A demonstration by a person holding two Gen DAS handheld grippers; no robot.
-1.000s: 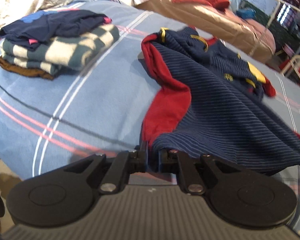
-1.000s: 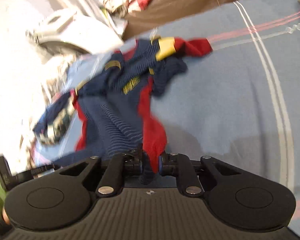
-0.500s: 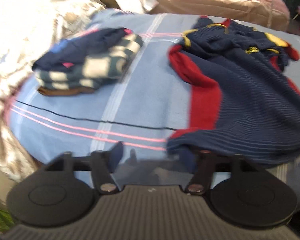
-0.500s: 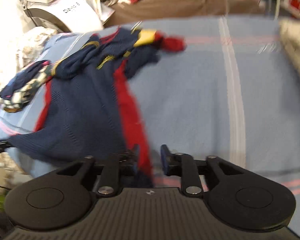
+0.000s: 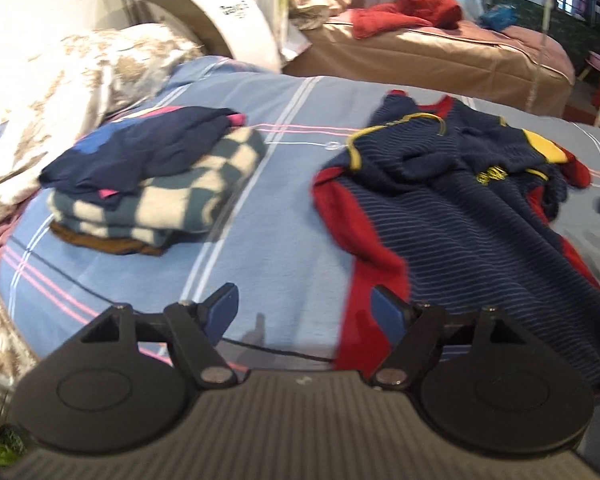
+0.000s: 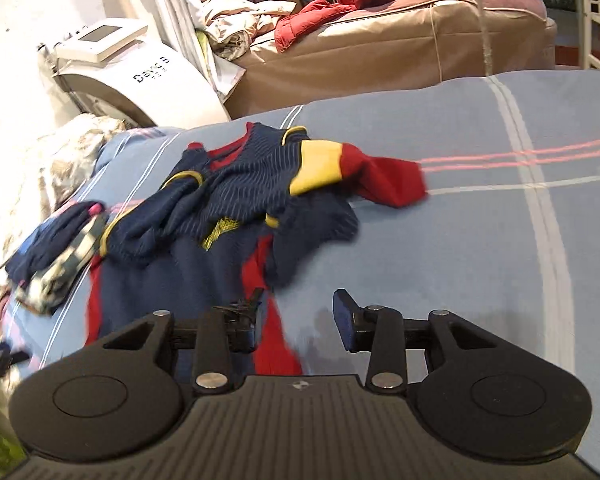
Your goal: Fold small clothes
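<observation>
Left gripper [image 5: 304, 312], right gripper [image 6: 296, 320] jaws opening, nothing clamped; navy-red shirt [image 5: 480, 240] top bunched, so folding now risks lopsided fold.

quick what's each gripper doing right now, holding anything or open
Left gripper: jaws opening, nothing between them; the navy and red shirt lies beside its right finger.
Right gripper: jaws opening, over the shirt's red edge, not gripping it.
</observation>
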